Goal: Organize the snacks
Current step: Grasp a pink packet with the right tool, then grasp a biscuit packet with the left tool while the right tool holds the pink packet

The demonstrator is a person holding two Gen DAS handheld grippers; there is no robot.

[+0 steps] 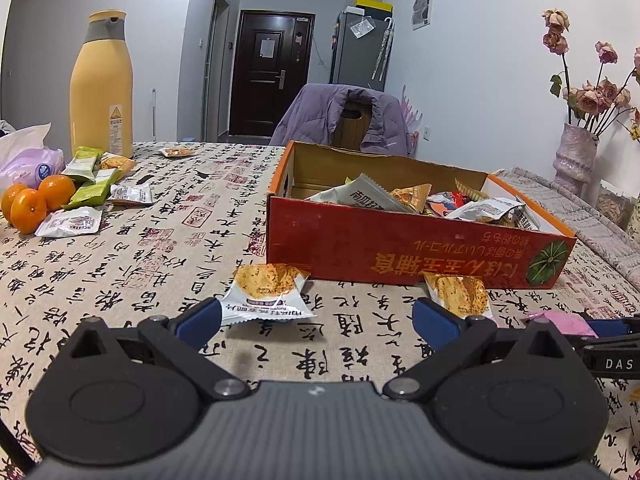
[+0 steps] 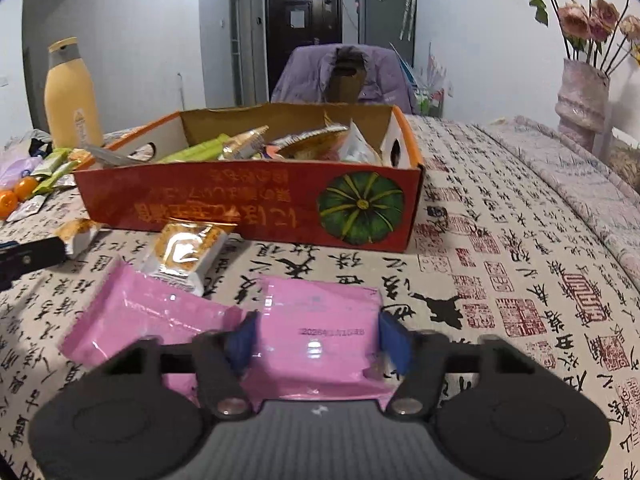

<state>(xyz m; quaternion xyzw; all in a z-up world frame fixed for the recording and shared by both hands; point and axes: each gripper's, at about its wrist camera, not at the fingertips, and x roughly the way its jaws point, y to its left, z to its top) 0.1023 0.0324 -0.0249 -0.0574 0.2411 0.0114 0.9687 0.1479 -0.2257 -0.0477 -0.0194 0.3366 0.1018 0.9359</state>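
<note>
**Right gripper straddling pink packet, left gripper wide apart over the cloth**

Right gripper [image 2: 316, 342]: blue padded fingers sit either side of a glossy pink packet [image 2: 320, 328], flat foil rectangle, long axis running away from the camera toward the box. Pads look right at its edges, but cannot tell if they actually pinch it. Near end of the packet is hidden under the gripper body. A second pink packet [image 2: 148, 316] lies just left, angled, its corner tucked under the first; same shiny crinkled film.

Left gripper [image 1: 316, 318]: fingers spread wide, nothing between them, low over the tablecloth [image 1: 160, 248], a beige woven cloth printed with black calligraphy and red seals.

Two cracker packets near the box front: one [image 1: 266, 292] white with an orange picture, puffy pillow shape, just ahead of the left finger; another [image 1: 460, 294] by the right finger, partly cut off by it.

Box [image 1: 400, 248]: shallow red cardboard tray, raw brown inside, pumpkin picture, print upside down. Holds a jumbled heap of foil snack packs [image 1: 404, 196]; lower ones hidden.

Far left: green bars [image 1: 94, 184], tangerines [image 1: 28, 204], tall matte yellow bottle [image 1: 102, 88]. Right edge: vase [image 1: 574, 156] with dried roses, cut off
</note>
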